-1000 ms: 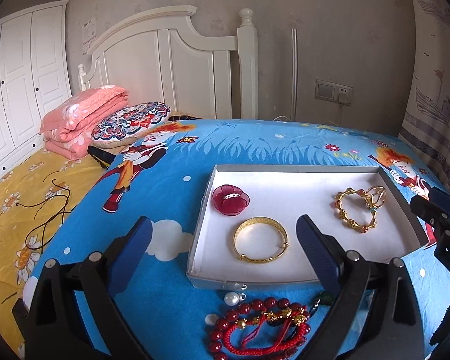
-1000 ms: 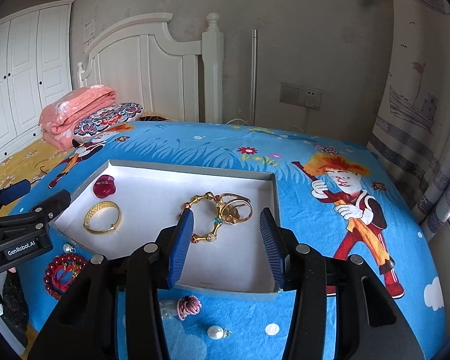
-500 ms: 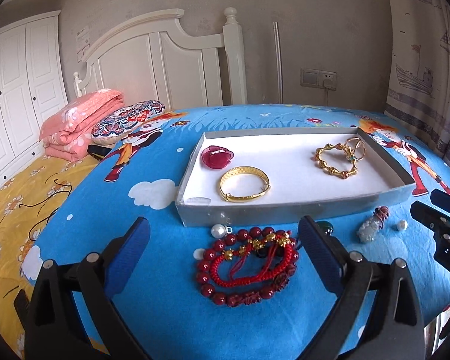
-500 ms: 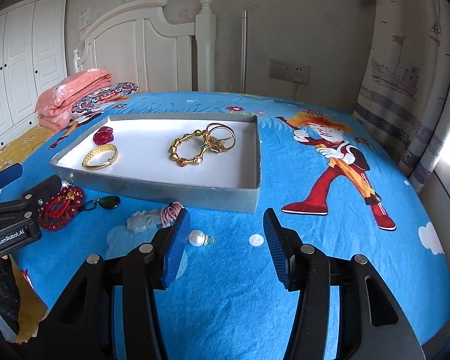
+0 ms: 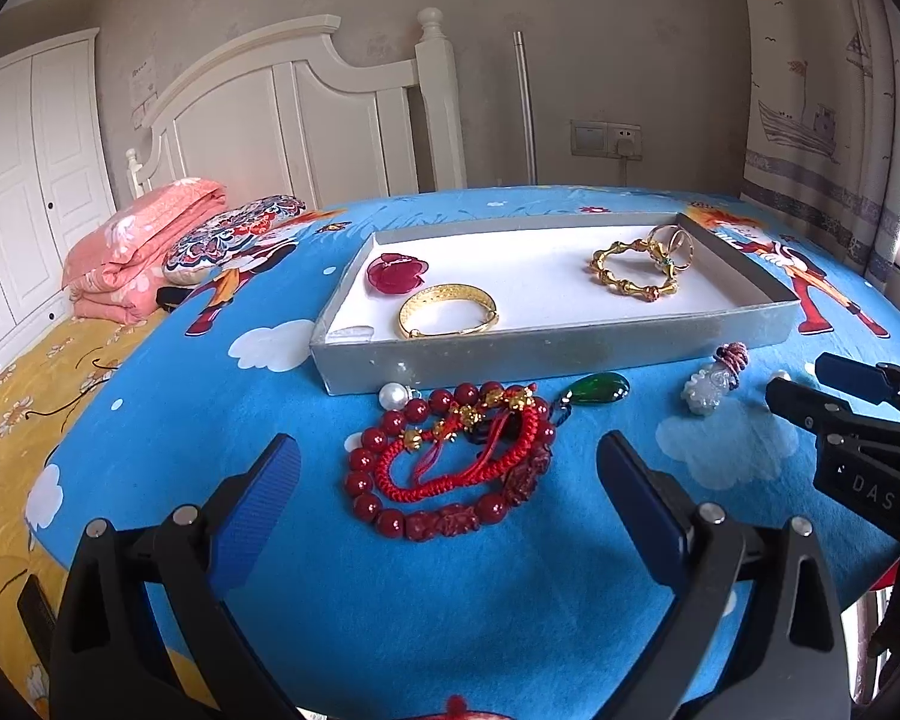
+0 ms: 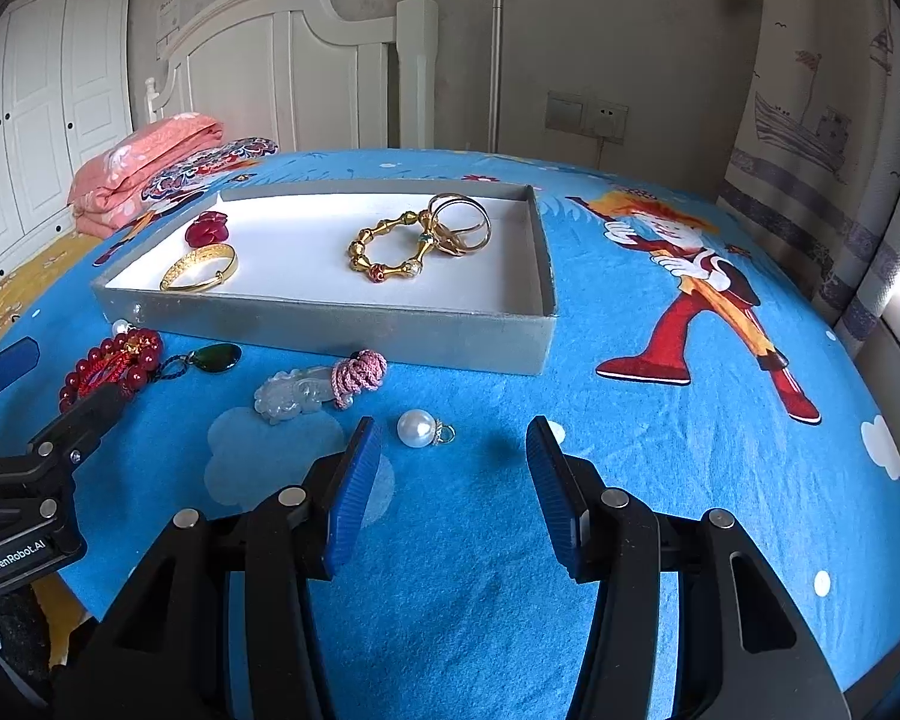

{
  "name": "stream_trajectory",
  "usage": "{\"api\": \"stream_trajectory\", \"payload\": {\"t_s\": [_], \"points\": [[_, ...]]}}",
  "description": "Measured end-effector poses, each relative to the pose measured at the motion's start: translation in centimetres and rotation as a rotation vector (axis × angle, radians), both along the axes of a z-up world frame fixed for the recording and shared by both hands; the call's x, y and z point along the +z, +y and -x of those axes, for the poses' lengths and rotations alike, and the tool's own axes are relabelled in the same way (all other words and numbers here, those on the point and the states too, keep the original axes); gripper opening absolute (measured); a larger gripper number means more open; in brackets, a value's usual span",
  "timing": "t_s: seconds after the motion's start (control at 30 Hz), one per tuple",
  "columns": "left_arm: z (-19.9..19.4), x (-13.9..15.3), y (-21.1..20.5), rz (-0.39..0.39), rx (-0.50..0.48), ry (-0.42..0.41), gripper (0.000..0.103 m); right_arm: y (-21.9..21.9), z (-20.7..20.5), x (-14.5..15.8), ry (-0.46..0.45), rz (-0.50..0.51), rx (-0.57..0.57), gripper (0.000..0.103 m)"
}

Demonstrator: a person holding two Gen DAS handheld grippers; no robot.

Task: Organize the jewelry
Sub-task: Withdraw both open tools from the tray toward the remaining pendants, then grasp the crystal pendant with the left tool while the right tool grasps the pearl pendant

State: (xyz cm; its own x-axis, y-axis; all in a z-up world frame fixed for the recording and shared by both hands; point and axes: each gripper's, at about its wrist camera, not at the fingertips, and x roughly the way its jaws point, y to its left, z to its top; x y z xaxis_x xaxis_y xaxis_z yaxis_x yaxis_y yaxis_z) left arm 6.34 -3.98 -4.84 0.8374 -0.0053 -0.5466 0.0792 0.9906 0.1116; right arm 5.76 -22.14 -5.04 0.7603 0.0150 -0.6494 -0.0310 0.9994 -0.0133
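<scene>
A grey tray (image 5: 546, 354) (image 6: 330, 324) lies on the blue bedspread, holding a gold bangle (image 5: 448, 311) (image 6: 200, 267), a red flower piece (image 5: 396, 273) (image 6: 207, 227), a gold bead bracelet (image 5: 630, 267) (image 6: 390, 246) and gold rings (image 6: 459, 222). In front of it lie red bead bracelets (image 5: 450, 462) (image 6: 114, 363), a green pendant (image 5: 600, 389) (image 6: 213, 357), a jade charm with pink cord (image 5: 711, 381) (image 6: 318, 387) and pearls (image 5: 393, 396) (image 6: 417, 429). My left gripper (image 5: 447, 483) is open around the near end of the red bracelets. My right gripper (image 6: 453, 462) is open just short of a pearl.
Folded pink bedding (image 5: 141, 246) and a patterned pillow (image 5: 234, 231) sit at the back left by the white headboard (image 5: 306, 114). White wardrobes (image 5: 24, 192) stand at the left, a curtain (image 6: 810, 150) at the right. The bed's near edge runs just below both grippers.
Both grippers have drawn back from over the tray and dropped lower. The loose jewelry in front of the tray now lies before their fingers. No item has moved.
</scene>
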Motion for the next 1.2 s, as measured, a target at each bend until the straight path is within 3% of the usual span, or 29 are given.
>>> {"api": "stream_trajectory", "payload": {"t_s": [0.17, 0.23, 0.3, 0.37, 0.8, 1.2], "points": [[0.1, -0.1, 0.0, -0.002, -0.010, 0.002, 0.096, 0.0, -0.4, 0.1, 0.010, -0.001, 0.001, 0.048], [0.2, 0.0, 0.0, 0.000, -0.017, 0.000, 0.096, 0.0, -0.5, 0.1, 0.012, -0.004, 0.008, 0.043], [0.2, 0.2, -0.1, 0.008, -0.027, -0.001, 0.096, 0.1, -0.6, 0.1, 0.010, -0.005, 0.015, 0.025], [0.1, 0.3, -0.3, 0.023, -0.039, 0.006, 0.096, 0.1, -0.5, 0.1, 0.007, 0.008, 0.013, 0.019], [-1.7, 0.5, -5.6, 0.096, -0.144, 0.081, 0.096, -3.4, 1.4, 0.4, -0.029, 0.003, -0.063, 0.018], [-4.3, -0.3, -10.5, 0.078, -0.155, 0.169, 0.067, -5.4, 3.1, 1.1, -0.077, -0.050, -0.070, 0.019]]}}
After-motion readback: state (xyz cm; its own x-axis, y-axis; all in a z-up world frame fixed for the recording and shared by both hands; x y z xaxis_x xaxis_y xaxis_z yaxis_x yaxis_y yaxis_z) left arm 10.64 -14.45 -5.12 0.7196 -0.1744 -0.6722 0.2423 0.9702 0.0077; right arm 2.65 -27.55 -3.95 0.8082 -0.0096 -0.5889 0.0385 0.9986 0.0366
